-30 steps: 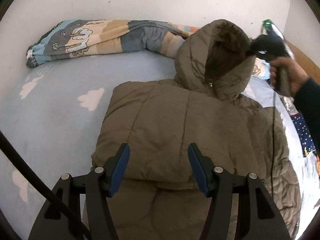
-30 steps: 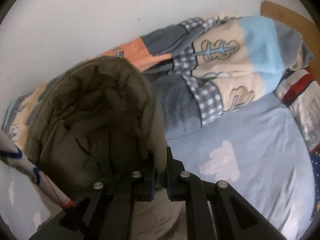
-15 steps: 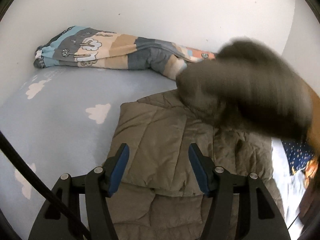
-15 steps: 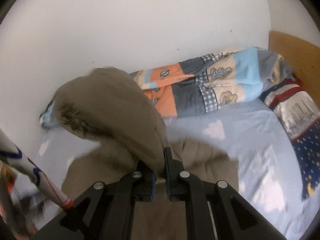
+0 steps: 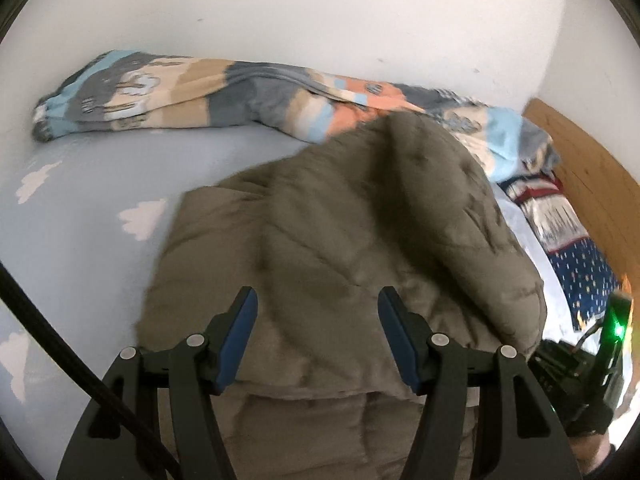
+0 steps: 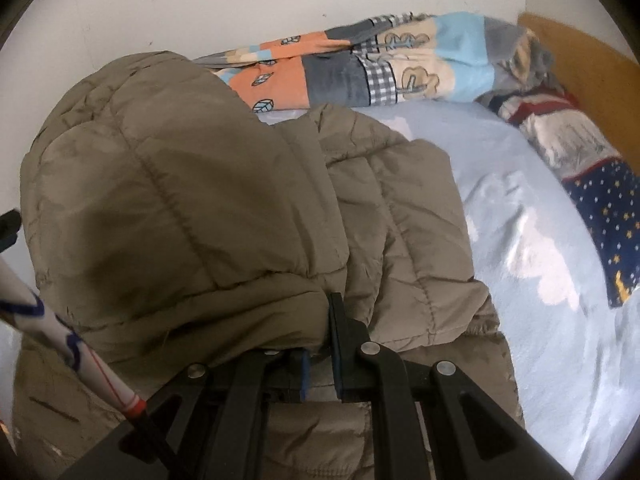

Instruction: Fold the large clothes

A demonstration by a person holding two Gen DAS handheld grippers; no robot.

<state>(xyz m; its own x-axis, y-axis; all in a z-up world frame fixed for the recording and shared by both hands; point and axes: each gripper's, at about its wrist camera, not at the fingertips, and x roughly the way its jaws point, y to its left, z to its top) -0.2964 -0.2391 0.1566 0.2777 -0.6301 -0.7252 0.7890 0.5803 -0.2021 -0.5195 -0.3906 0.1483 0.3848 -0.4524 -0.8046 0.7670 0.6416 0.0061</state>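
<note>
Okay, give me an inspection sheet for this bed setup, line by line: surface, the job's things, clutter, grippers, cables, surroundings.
Surface: bed sheet, light blue with white clouds.
Job's things: olive puffer jacket lying on the sheet, its hood folded over the body.
Clutter: patchwork blanket bunched along the wall; star-patterned pillow at the bed's edge.
Grippers: left gripper open above the jacket, gripping nothing; right gripper shut on the hood's edge.
Cables: black cable beside the left gripper.
Surroundings: white wall; wooden headboard.
</note>
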